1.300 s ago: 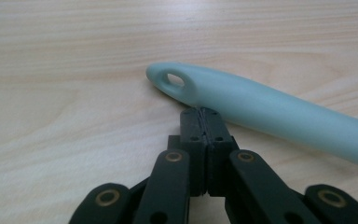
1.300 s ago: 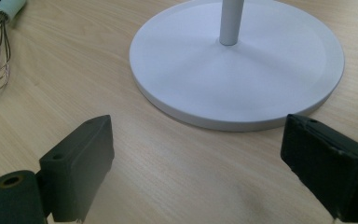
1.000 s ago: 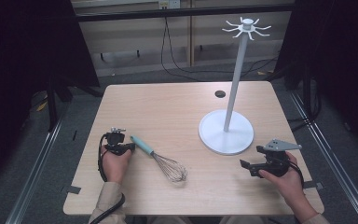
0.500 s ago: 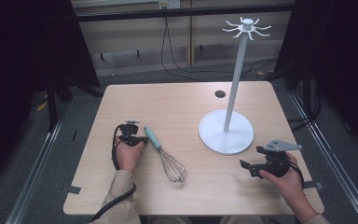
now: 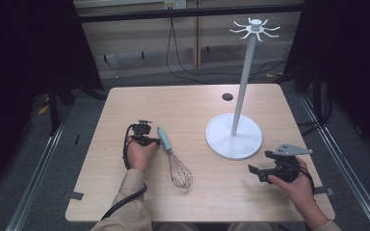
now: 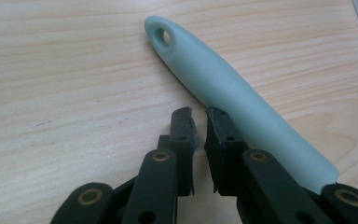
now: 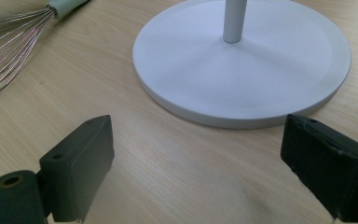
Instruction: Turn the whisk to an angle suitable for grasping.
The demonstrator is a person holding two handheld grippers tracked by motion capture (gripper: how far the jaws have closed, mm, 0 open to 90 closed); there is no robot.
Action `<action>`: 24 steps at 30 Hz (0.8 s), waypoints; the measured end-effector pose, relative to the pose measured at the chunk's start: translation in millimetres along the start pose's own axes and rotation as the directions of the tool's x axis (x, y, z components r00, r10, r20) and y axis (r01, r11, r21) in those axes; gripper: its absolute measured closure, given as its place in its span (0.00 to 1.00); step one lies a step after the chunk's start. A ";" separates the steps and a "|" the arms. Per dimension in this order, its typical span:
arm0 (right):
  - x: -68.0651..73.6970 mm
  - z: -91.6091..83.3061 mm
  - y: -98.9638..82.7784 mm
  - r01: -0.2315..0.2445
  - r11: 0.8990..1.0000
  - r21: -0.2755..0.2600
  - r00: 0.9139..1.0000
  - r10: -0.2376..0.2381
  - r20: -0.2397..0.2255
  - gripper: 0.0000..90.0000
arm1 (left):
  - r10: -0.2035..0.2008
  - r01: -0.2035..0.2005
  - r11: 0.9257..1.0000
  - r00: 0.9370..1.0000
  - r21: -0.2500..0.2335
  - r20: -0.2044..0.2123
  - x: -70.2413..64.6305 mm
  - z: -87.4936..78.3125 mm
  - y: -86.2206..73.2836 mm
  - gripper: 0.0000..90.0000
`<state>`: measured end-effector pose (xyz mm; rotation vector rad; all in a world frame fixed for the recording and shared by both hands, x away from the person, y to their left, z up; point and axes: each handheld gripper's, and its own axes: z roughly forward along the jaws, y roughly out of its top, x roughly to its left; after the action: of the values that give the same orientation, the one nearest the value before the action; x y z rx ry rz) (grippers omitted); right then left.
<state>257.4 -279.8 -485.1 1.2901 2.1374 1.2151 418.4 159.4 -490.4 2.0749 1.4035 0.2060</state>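
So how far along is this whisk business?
Early on. Nothing hangs on the white stand yet. The left gripper sits beside the whisk handle, jaws nearly closed and just opening, nothing between them. Gripping and lifting the whisk, probably toward the hooks, remain. The right gripper waits open.

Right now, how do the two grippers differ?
The left gripper has its fingers nearly together, beside the whisk's green handle, with nothing between them; the right gripper has its fingers spread wide, facing the white stand's base. Both are hand-held, low over the table.
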 end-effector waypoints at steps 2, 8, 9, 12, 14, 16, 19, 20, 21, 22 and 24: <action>-0.2 0.3 -0.1 0.003 1.000 0.000 1.000 -0.003 0.001 0.10 | 0.001 -0.001 1.000 1.000 0.007 0.002 -3.1 1.6 2.4 0.89; 0.4 1.5 -0.1 0.010 1.000 0.004 1.000 -0.010 -0.012 0.10 | 0.010 -0.010 1.000 1.000 0.025 0.006 -9.2 4.9 6.8 0.87; 0.3 1.9 -0.2 0.008 1.000 0.004 1.000 -0.008 -0.016 0.10 | 0.010 -0.010 1.000 1.000 0.025 0.006 -9.2 4.9 6.8 0.87; 0.8 1.4 0.4 0.003 1.000 -0.001 1.000 -0.003 -0.018 0.10 | 0.021 -0.021 0.999 1.000 0.036 0.015 -14.3 7.1 8.8 0.87; 0.8 1.3 0.4 0.006 1.000 0.000 1.000 -0.006 -0.020 0.10 | 0.027 -0.028 0.999 0.999 0.036 0.022 -18.8 8.9 9.8 0.87; 0.8 1.3 0.3 0.007 1.000 0.000 1.000 -0.006 -0.021 0.10 | 0.029 -0.031 0.999 0.999 0.041 0.034 -21.8 10.1 10.4 0.86; 0.8 1.3 0.3 0.008 1.000 0.000 1.000 -0.008 -0.024 0.10 | 0.040 -0.042 0.998 0.999 0.047 0.035 -27.7 12.3 12.0 0.85; 0.8 1.1 0.4 0.008 1.000 0.000 1.000 -0.008 -0.024 0.10 | 0.040 -0.042 0.998 0.999 0.047 0.035 -27.7 12.3 12.0 0.85; 0.9 1.1 0.4 0.007 1.000 -0.001 1.000 -0.007 -0.023 0.10 | 0.038 -0.040 0.998 0.999 0.055 0.037 -28.6 12.3 12.6 0.85; 0.9 1.1 0.4 0.007 1.000 -0.001 1.000 -0.007 -0.023 0.10 | 0.035 -0.037 0.998 0.999 0.052 0.035 -29.2 12.8 12.9 0.85; 1.1 0.9 0.3 0.007 1.000 -0.001 1.000 -0.007 -0.024 0.10 | 0.039 -0.040 0.997 0.999 0.058 0.019 -28.9 11.8 14.4 0.84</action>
<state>257.6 -278.3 -485.2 1.2726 2.1567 1.2344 422.8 125.6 -485.7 2.1488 1.3738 0.1645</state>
